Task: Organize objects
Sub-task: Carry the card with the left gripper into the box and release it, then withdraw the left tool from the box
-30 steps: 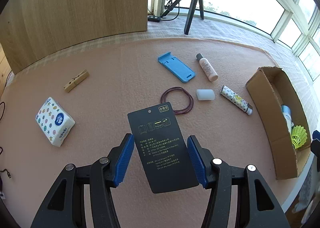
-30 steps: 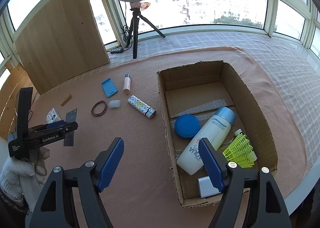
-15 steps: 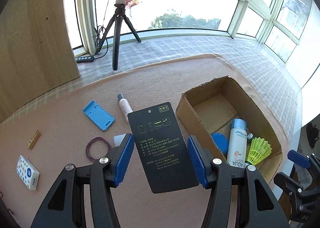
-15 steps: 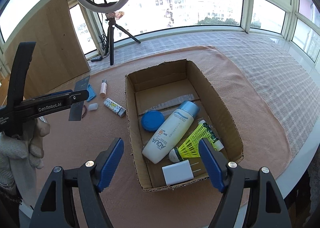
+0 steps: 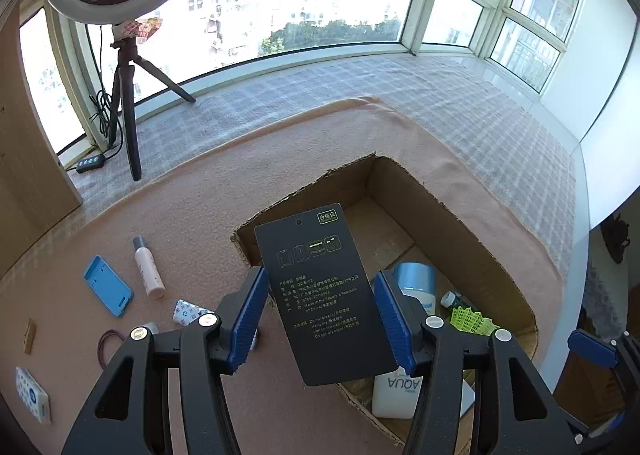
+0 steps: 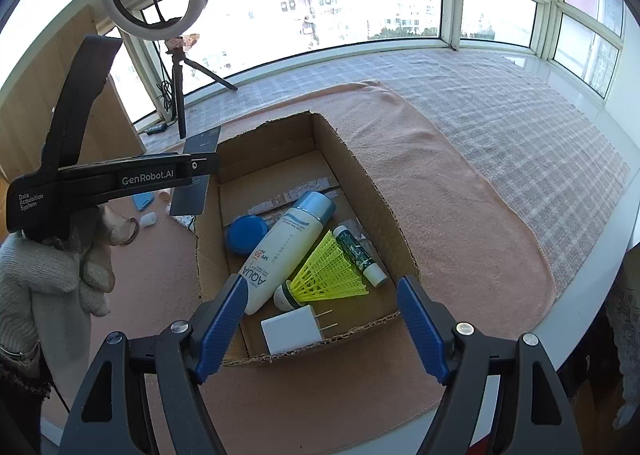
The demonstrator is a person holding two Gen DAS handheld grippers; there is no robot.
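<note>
1. Left wrist view: the left gripper (image 5: 320, 315) is clamped on a black hang tag (image 5: 320, 295), its blue pads pressing the tag's two long edges; the tag is held in the air above the near left corner of the cardboard box (image 5: 460, 231); inside the box, partly hidden behind the tag and gripper, are a white AQUA bottle (image 5: 400, 391) with a blue cap and a yellow-green shuttlecock (image 5: 472, 321); left of the box on the pink mat (image 5: 208, 215) lie a small pink bottle (image 5: 147, 273), a blue phone case (image 5: 107, 290), a patterned tube (image 5: 186, 311), a dark hair band (image 5: 105, 343), a wooden clothespin (image 5: 29, 335) and a tissue pack (image 5: 33, 395); a ring light tripod (image 5: 128, 111) stands behind the box by the window
2. Right wrist view: the right gripper (image 6: 320, 327) is released, its jaws wide apart with nothing between them, hovering over the near end of the box (image 6: 368, 183); in the box lie the AQUA bottle (image 6: 286, 251), a blue round lid (image 6: 246, 233), the shuttlecock (image 6: 328, 275), a green-and-white tube (image 6: 360, 255) and a white charger (image 6: 292, 329); at the box's left wall a gloved left hand (image 6: 52, 275) holds the left gripper (image 6: 200, 167) with the tag (image 6: 192, 191) over that wall
</note>
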